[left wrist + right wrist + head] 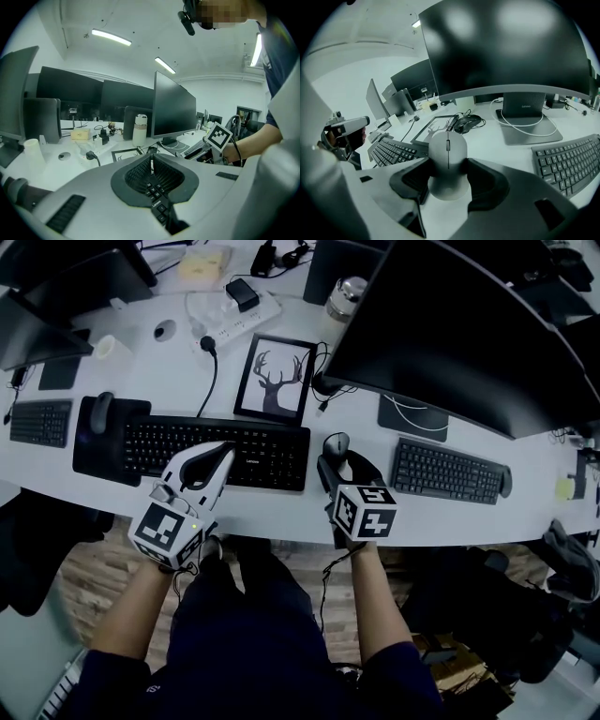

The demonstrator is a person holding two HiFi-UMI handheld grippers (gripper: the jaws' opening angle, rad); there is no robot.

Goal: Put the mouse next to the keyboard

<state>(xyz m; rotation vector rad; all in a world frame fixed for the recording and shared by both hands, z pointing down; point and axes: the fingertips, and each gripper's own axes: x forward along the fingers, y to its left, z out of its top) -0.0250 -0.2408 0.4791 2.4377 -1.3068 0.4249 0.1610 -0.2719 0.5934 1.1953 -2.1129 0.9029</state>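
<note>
A grey mouse (336, 442) (447, 154) sits on the white desk just right of the black keyboard (272, 457) (391, 151). My right gripper (337, 463) (447, 177) is shut on the mouse, with a pad against each of its sides. The mouse's tail end lies between the pads and its nose points toward the monitor. My left gripper (228, 452) (151, 164) hovers over the middle of the keyboard (157, 206), its pads pressed together with nothing between them.
A framed deer picture (275, 379) lies behind the keyboard, with a tangle of cable (466, 123) beside it. A large monitor (459, 324) overhangs the right, and a second keyboard (448, 472) lies below it. Another mouse (101, 412) rests on a black pad at left.
</note>
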